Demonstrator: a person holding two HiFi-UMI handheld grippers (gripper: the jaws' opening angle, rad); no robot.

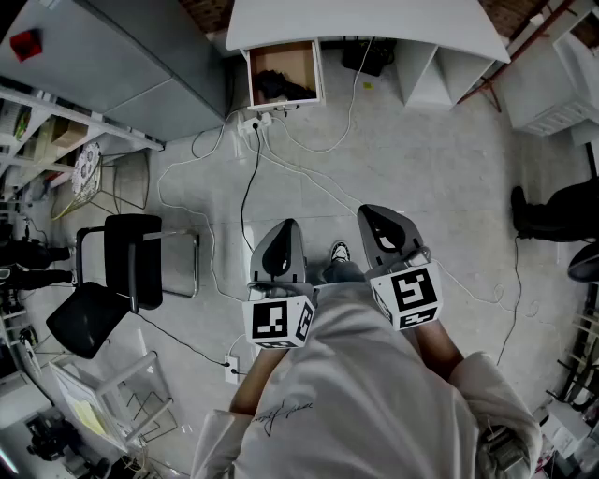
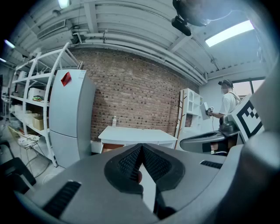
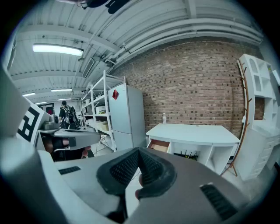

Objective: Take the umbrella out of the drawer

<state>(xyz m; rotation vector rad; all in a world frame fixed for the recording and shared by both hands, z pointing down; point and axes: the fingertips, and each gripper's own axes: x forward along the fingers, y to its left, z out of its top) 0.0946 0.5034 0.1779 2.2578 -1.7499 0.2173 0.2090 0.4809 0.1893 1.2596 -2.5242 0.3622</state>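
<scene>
The task has barely begun: the person stands on the bare floor well apart from the white table (image 1: 374, 23), with both tools held out in front at waist height and tipped slightly downward toward it. The left tool (image 1: 281, 245) has its jaws pressed together with nothing between them, and the left gripper view shows the ribbed pads meeting at the tip. The right tool (image 1: 384, 229) is likewise closed and empty. Under the left end of the table the wooden drawer (image 1: 285, 58) already stands pulled out, so opening it seems to need no further work. A dark bundle lies in its near part, most likely the folded umbrella (image 1: 281, 89), though it is too small here to be sure. The right gripper view shows the drawer front (image 3: 159, 145) ajar beside the table's open shelves, with the contents hidden from that angle. White and black cables (image 1: 245, 201) trail across the floor between the person and the table, and a black chair (image 1: 126, 271) stands off to the left. What is left is nearly everything: walk up, open a tool, reach into the drawer, grip the umbrella and lift it clear.
</scene>
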